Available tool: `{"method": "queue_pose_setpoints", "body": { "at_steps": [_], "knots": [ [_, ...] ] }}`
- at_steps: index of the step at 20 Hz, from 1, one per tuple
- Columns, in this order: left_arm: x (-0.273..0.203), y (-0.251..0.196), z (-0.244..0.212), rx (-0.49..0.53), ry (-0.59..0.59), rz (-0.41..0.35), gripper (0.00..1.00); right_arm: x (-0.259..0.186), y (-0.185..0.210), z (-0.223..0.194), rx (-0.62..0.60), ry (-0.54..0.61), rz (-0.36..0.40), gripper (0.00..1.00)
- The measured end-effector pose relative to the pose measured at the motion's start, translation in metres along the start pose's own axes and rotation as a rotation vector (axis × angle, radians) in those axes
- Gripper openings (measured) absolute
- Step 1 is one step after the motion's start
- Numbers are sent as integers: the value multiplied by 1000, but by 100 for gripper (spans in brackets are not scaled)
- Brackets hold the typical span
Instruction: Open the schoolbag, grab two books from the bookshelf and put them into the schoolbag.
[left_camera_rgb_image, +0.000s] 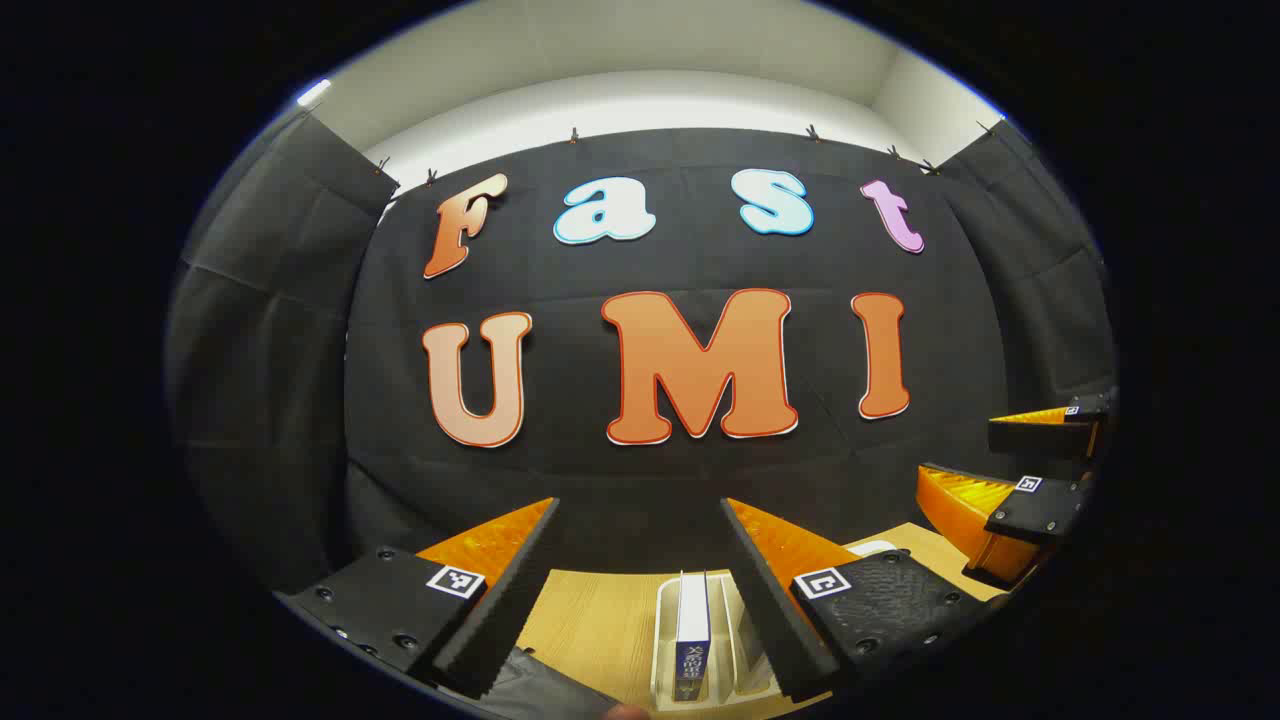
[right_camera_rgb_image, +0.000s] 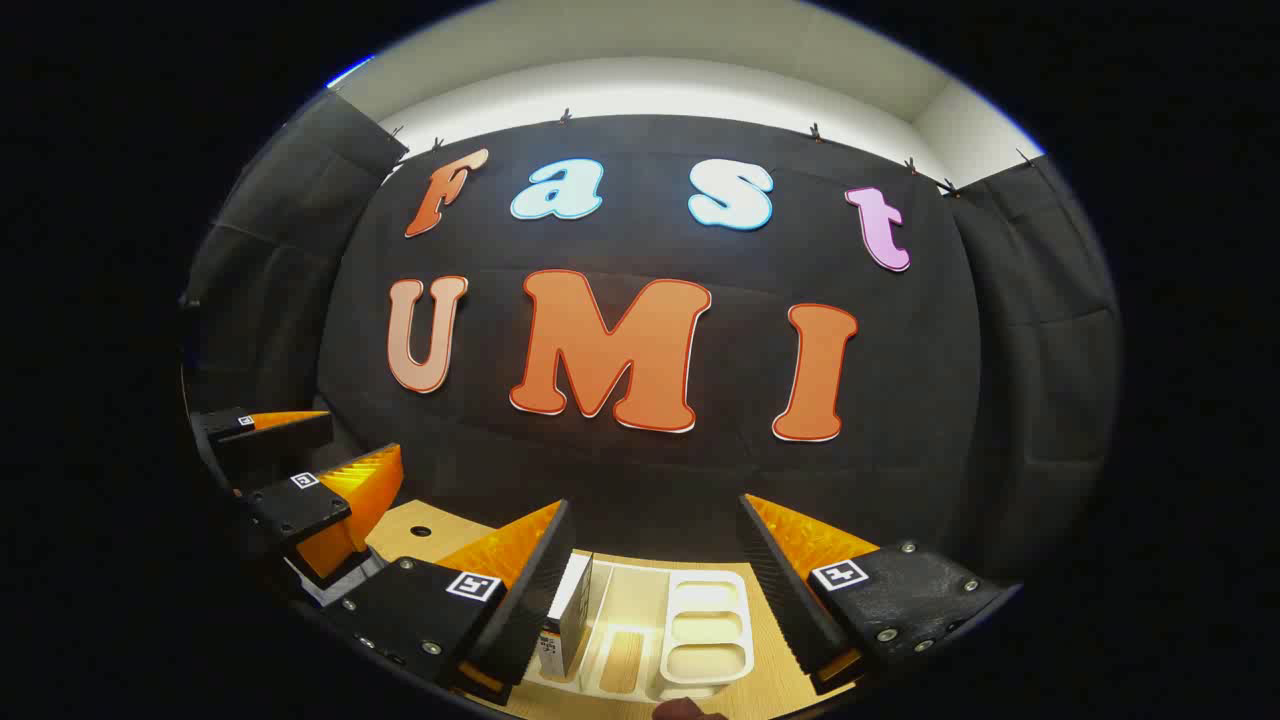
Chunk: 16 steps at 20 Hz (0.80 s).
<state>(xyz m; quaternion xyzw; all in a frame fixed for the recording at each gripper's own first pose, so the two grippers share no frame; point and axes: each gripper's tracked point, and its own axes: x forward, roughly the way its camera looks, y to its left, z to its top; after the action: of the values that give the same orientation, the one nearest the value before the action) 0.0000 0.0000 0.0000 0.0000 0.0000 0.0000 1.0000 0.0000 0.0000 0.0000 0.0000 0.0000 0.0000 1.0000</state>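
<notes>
In the left gripper view, my left gripper (left_camera_rgb_image: 640, 590) hangs above the wooden table (left_camera_rgb_image: 600, 620) with its fingers spread wide apart, nothing between them. Straight ahead, between the fingers, a white book rack (left_camera_rgb_image: 745, 650) stands on the table toward its far edge, and one book (left_camera_rgb_image: 691, 635) stands upright in it, its dark spine facing me. At the near edge of the table a dark piece of cloth (left_camera_rgb_image: 545, 690) shows under my left finger; I cannot tell whether it is the schoolbag. Off toward the right edge of the table I see the right gripper (left_camera_rgb_image: 1040, 465), its fingers parted and holding nothing.

In the right gripper view, my right gripper (right_camera_rgb_image: 655, 590) also stands released over the table (right_camera_rgb_image: 420, 535), fingers wide apart. The book rack (right_camera_rgb_image: 700, 625) sits below them, with its open tray compartments on the right and the book (right_camera_rgb_image: 575, 620) standing upright in a slot at the left end, just beside my left finger. The left gripper (right_camera_rgb_image: 300, 450) shows over the table's left edge, its fingers apart.
</notes>
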Motion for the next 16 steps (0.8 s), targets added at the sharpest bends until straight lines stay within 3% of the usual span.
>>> {"method": "queue_pose_setpoints", "body": {
  "at_steps": [16],
  "knots": [
    [-12,-20,-6,8,26,-21,96,-11,-12,-4,8,19,-10,97]
  ]
}}
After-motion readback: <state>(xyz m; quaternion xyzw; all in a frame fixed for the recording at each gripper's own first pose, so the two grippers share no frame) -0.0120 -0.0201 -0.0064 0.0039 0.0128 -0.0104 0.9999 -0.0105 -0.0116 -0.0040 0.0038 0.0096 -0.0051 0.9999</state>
